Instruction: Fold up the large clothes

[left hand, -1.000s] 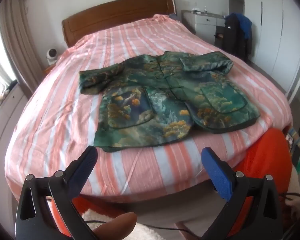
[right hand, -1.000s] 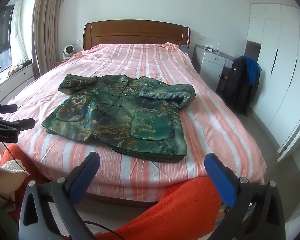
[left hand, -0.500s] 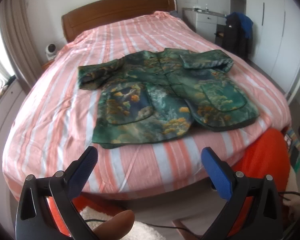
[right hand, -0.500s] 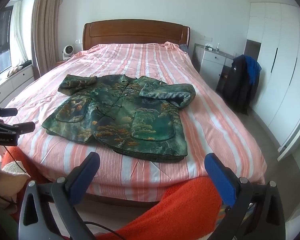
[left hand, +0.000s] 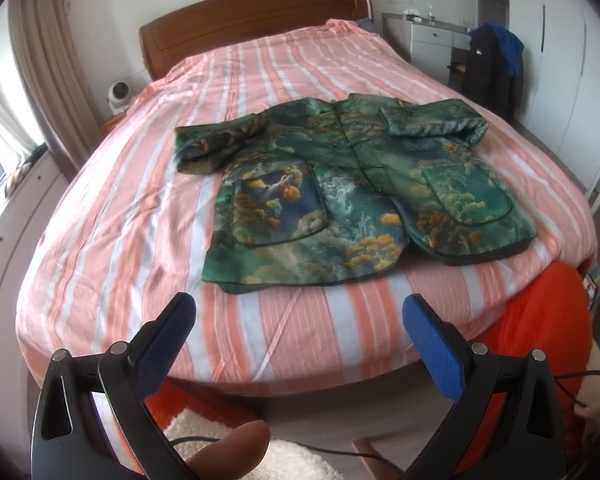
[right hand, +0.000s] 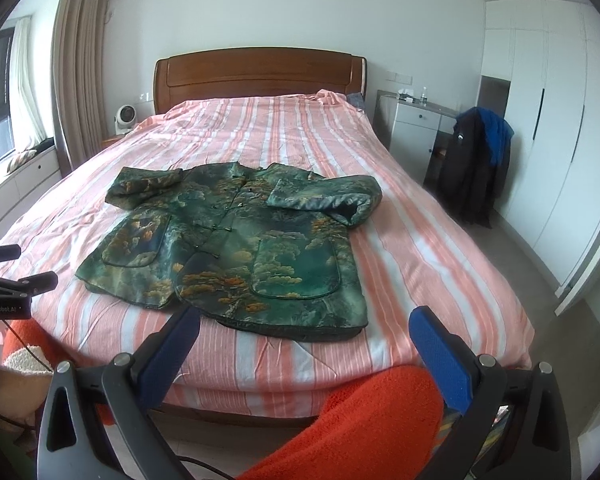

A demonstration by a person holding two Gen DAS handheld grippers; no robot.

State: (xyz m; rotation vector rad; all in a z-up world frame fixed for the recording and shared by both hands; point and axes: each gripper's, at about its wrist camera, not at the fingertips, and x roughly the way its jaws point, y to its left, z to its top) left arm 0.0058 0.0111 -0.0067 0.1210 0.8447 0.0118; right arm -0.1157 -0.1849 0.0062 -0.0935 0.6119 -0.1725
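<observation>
A green patterned jacket [left hand: 352,196] lies flat, front up, on the pink striped bed [left hand: 140,216], both sleeves folded in across its chest. It also shows in the right wrist view [right hand: 240,248]. My left gripper [left hand: 296,320] is open and empty, just short of the bed's foot edge, below the jacket's hem. My right gripper [right hand: 304,328] is open and empty, near the jacket's lower right hem at the foot of the bed. The left gripper's body [right hand: 8,284] shows at the left edge of the right wrist view.
A wooden headboard [right hand: 260,76] stands at the far end. A white cabinet [right hand: 412,136] and a chair with dark clothes [right hand: 476,164] stand right of the bed. White wardrobes [right hand: 548,136] line the right wall. My orange sleeve [right hand: 360,424] is below the grippers.
Both grippers have moved a little closer to the bed's foot edge. The jacket has not moved.
</observation>
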